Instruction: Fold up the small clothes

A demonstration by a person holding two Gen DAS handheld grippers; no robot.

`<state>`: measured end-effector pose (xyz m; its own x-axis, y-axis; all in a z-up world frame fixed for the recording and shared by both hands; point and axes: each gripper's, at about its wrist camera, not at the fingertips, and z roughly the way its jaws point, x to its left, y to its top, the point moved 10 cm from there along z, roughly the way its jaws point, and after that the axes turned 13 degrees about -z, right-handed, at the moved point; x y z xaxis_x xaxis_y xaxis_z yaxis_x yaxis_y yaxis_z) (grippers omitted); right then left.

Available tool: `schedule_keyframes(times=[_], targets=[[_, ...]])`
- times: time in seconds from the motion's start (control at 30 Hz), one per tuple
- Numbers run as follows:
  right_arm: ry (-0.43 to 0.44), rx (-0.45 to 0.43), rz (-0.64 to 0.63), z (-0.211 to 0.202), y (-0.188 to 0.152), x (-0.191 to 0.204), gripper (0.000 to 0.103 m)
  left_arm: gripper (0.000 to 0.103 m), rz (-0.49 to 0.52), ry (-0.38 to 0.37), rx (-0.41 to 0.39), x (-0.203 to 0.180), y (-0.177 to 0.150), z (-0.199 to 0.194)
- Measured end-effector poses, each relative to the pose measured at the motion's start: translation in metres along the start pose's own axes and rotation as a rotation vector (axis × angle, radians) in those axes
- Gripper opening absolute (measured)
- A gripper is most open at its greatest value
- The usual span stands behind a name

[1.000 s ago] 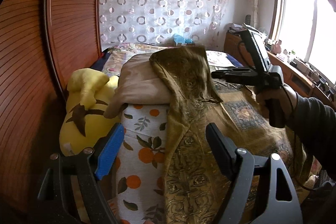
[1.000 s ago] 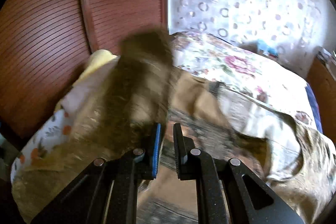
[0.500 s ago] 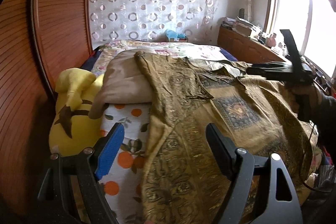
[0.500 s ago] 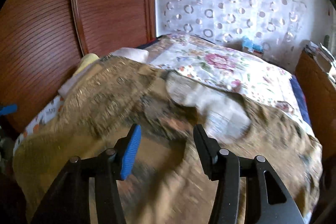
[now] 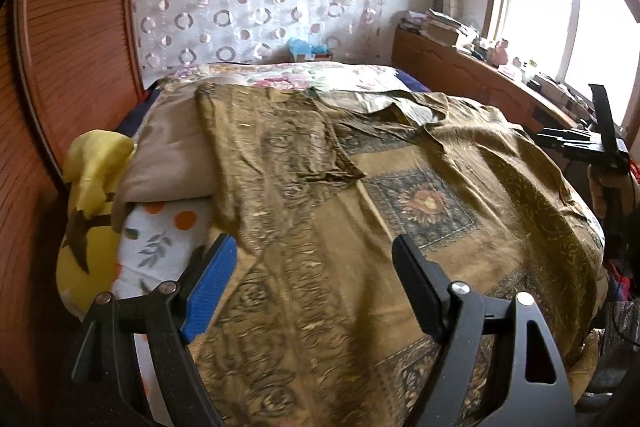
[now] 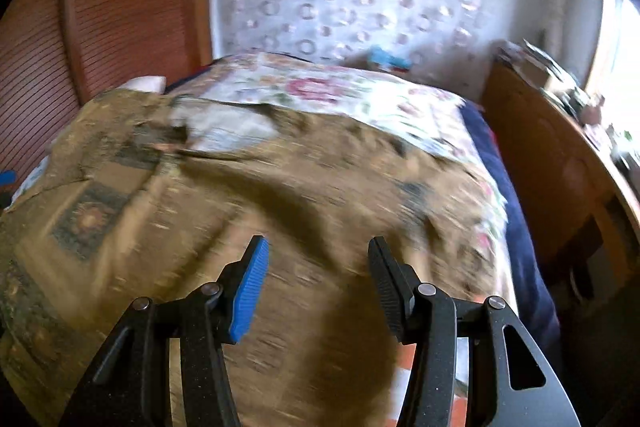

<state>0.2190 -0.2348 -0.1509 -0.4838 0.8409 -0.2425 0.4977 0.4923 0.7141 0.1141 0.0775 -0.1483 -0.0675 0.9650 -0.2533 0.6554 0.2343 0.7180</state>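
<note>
Risk: folded flap on garment (image 5: 280, 155) slides off pillow (image 5: 168, 163); both jaws spread, empty, nothing pins it.

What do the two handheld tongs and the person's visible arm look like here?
Both tongs, left and right, are matte black frames with silver rivets. Each has one ribbed blue pad and one ribbed black pad. In the left view, the right tool shows a black pistol-style handle, a dark sleeve and a thin black cable.
</note>
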Motion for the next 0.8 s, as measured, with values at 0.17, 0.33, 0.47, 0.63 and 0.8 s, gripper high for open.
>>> schedule_keyframes(times=[0.17, 0.33, 0.47, 0.63, 0.8], targets=[[-0.043, 0.039, 0.085, -0.002, -0.031, -0.04, 0.054, 0.08, 0.023, -0.01, 0.039, -0.012, -0.001, 0.018], [-0.037, 0.061, 0.175, 0.007, -0.039, -0.068, 0.054, 0.08, 0.047, -0.015, 0.075, -0.022, 0.001, 0.035], [-0.039, 0.094, 0.217, 0.028, -0.031, -0.085, 0.054, 0.08, 0.062, -0.005, 0.108, -0.026, 0.0, 0.048], [-0.025, 0.137, 0.243, 0.049, -0.024, -0.087, 0.054, 0.08, 0.07, 0.016, 0.139, -0.025, 0.0, 0.059], [0.008, 0.157, 0.261, 0.062, -0.017, -0.089, 0.054, 0.08, 0.072, 0.03, 0.191, -0.022, -0.005, 0.072]])
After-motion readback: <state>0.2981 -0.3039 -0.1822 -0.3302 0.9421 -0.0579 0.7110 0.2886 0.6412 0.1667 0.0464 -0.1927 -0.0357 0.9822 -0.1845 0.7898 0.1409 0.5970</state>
